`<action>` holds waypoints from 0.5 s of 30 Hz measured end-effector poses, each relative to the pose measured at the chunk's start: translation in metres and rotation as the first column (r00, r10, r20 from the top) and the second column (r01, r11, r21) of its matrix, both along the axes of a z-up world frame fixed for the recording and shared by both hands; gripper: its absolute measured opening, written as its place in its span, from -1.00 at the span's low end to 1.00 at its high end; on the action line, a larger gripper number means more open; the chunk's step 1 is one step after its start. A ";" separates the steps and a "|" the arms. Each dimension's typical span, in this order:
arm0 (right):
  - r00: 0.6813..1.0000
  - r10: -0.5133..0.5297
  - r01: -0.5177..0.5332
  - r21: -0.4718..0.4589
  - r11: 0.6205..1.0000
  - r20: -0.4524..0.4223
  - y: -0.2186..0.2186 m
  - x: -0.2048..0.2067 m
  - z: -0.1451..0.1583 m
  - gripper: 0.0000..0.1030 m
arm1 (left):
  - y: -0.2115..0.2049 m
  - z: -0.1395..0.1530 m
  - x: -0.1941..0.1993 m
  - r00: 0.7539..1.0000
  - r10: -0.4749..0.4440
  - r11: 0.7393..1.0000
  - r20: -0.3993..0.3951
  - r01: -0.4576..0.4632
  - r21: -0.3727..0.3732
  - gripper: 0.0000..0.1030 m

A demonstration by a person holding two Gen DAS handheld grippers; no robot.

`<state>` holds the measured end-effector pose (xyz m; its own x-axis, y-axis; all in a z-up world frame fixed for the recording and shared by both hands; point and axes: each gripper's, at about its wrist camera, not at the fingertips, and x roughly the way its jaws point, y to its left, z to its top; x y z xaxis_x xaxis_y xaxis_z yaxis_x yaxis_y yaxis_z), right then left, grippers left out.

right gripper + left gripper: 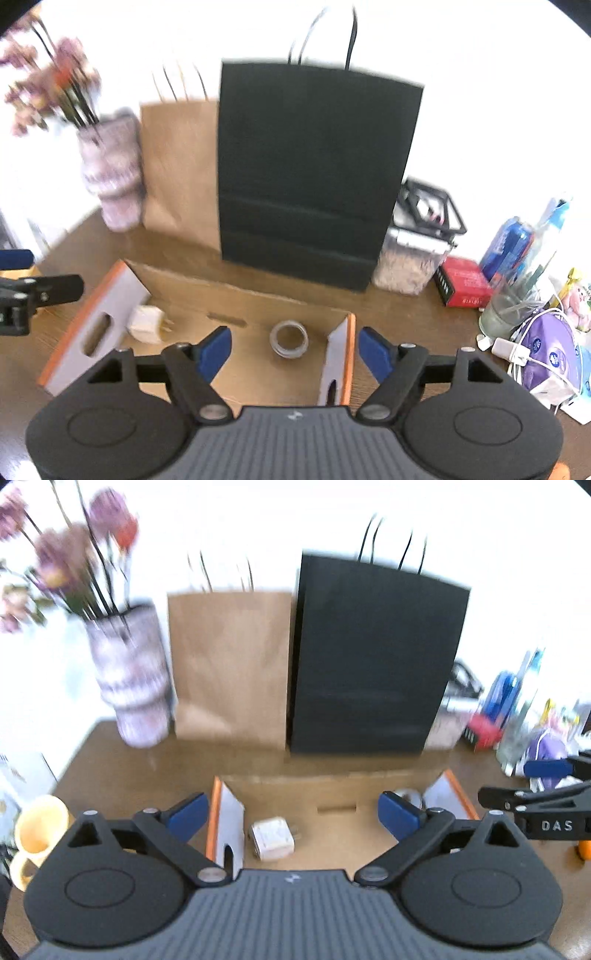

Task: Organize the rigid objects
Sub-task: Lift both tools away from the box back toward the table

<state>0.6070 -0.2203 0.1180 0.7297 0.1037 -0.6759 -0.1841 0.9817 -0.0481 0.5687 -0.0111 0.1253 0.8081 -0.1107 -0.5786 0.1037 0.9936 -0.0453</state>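
An open cardboard box (332, 794) (236, 295) with orange-edged flaps lies on the wooden table. A white plug adapter (272, 838) (147, 324) lies on its floor at the left. A roll of grey tape (289, 339) (406, 795) lies at the right. My left gripper (295, 816) is open and empty, above the box near the adapter. My right gripper (295, 349) is open and empty, above the tape roll; it also shows in the left wrist view (535, 786). The left gripper shows at the left edge of the right wrist view (33, 291).
A brown paper bag (229, 664) (181, 166), a black bag (373, 657) (310, 173) and a vase of flowers (129, 679) (110, 170) stand behind the box. A yellow mug (37, 834) is at the left. A red box (463, 286), a can (506, 243), cables and packets crowd the right.
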 end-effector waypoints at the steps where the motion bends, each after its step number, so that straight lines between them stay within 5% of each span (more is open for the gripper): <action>1: 0.999 -0.006 0.005 0.018 1.000 0.036 -0.002 -0.012 0.004 0.53 | 0.000 0.002 -0.014 0.999 0.002 1.000 0.040 -0.002 -0.003 0.95; 5: 0.968 -0.034 0.003 0.121 0.993 0.247 -0.010 -0.068 0.013 0.87 | 0.001 0.000 -0.067 0.975 0.038 0.998 0.220 -0.028 -0.050 1.00; 9: 0.870 -0.040 -0.044 0.159 0.986 0.492 -0.008 -0.130 0.005 0.99 | 0.004 -0.009 -0.117 0.910 0.100 0.995 0.403 -0.090 -0.043 1.00; 13: 0.797 -0.069 -0.040 0.166 0.985 0.601 0.001 -0.176 -0.015 1.00 | 0.009 -0.020 -0.150 0.886 0.106 0.994 0.451 -0.094 -0.050 1.00; 15: 0.788 -0.081 -0.036 0.178 0.983 0.610 0.005 -0.189 -0.025 1.00 | 0.009 -0.025 -0.162 0.883 0.099 0.995 0.458 -0.097 -0.028 1.00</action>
<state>0.4176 -0.2157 0.0930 0.9866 0.1525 -0.0583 -0.1512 0.9882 0.0253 0.4071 -0.0019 0.1007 0.9899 -0.0185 -0.1404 0.0157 0.9997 -0.0207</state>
